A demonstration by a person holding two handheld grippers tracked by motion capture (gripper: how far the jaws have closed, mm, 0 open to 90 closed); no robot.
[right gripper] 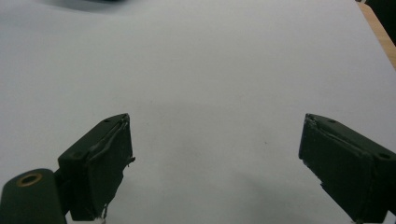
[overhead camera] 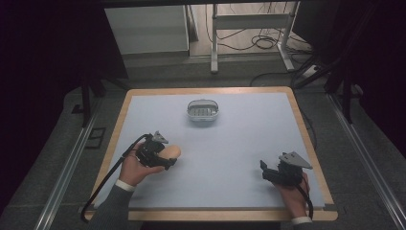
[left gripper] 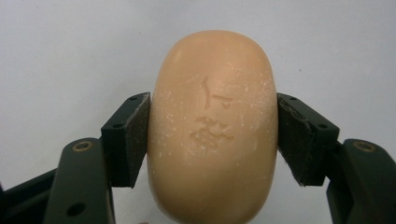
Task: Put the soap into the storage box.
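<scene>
Clamped across its short width in the left gripper (left gripper: 212, 140): a peach-coloured oval bar of soap (left gripper: 212, 126), both black pads pressed flat to its flanks, long axis running straight out along the jaws toward the top of the left gripper view. Seen from the high view at lower left of the frame, that same soap bar (overhead camera: 171, 152) poking out to the right of the gripper, low over the pale blue table mat (overhead camera: 230, 143); touching the mat or just above it, cannot tell.

Up and to the right of the soap, near the upper centre of the high view: a small grey oval soap dish with a slotted floor (overhead camera: 203, 110), well apart from the held bar, long axis lying left to right. Likely destination, and clearly nearer the left hand than the right.

At lower right, the right gripper (overhead camera: 273, 173): jaws spread wide, nothing between them, resting idle over bare mat.
</scene>
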